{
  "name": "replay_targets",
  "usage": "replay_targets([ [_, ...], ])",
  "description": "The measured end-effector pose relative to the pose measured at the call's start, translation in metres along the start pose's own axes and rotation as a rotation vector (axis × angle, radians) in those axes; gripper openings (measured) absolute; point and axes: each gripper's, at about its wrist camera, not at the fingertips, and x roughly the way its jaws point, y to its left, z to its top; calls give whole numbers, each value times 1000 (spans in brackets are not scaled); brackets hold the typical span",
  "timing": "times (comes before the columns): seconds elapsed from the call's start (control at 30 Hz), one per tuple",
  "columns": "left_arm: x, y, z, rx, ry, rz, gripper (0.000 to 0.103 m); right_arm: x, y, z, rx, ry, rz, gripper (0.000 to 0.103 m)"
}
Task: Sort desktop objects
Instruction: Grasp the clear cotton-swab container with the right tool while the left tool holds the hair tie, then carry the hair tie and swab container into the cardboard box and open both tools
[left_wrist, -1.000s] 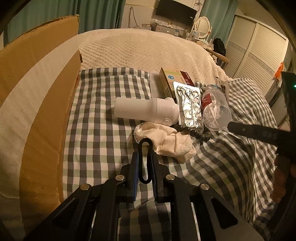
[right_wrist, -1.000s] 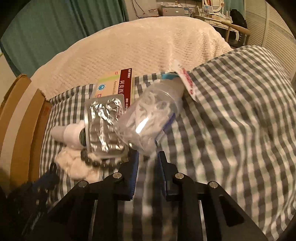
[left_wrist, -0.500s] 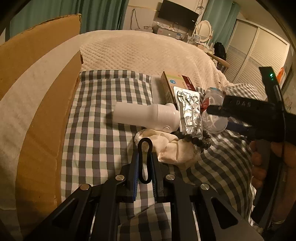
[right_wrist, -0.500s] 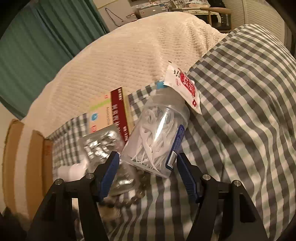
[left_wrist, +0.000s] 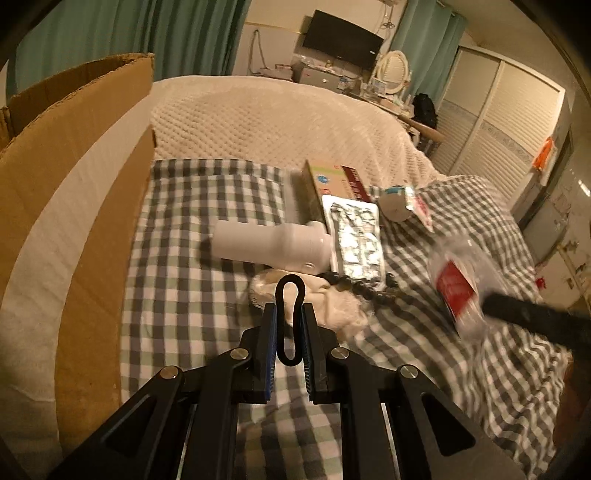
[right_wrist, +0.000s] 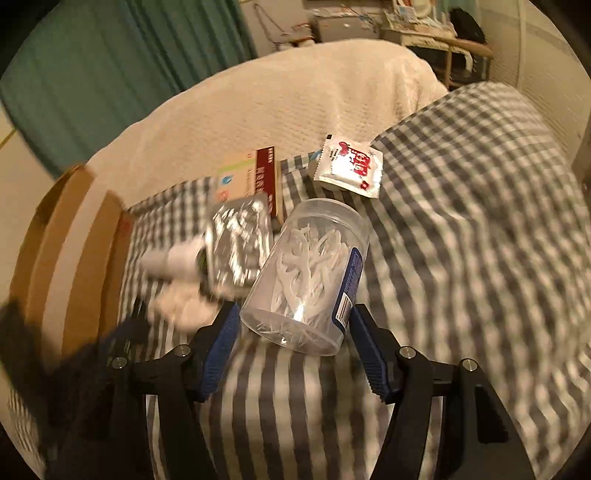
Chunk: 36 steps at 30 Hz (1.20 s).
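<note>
Our right gripper (right_wrist: 293, 345) has its jaws spread wide around a clear floss-pick jar (right_wrist: 308, 273), pads against its sides, so we hold it near the foil blister pack (right_wrist: 236, 243). Behind the pack lies a medicine box (right_wrist: 255, 177), and to the box's right a red-and-white sachet (right_wrist: 349, 166). Our left gripper (left_wrist: 290, 332) is clamped on a black hair tie (left_wrist: 290, 321) (looped upright), just before the pack and a white bottle (left_wrist: 269, 245) beside it
</note>
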Motion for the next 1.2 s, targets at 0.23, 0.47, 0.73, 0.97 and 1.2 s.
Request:
replay_targets([
  [0.23, -18, -11, 4, 12, -36, -49, 12, -30, -19, -28, 51, 40, 54, 61],
  [0.47, -43, -26, 10, 36, -80, -99, 12, -39, -33, -40, 158, 93, 118, 61],
  [0.73, -98, -29, 29, 44, -201, -155, 12, -70, -19, -28, 174, 72, 216, 14],
  [0.97, -107, -18, 35, 56, -229, -106, 12, -45, -4, -33, 166, 143, 125, 47],
  [1.2, -75, -20, 23, 67, -149, -103, 12, -28, -26, -32, 419, 141, 197, 73],
])
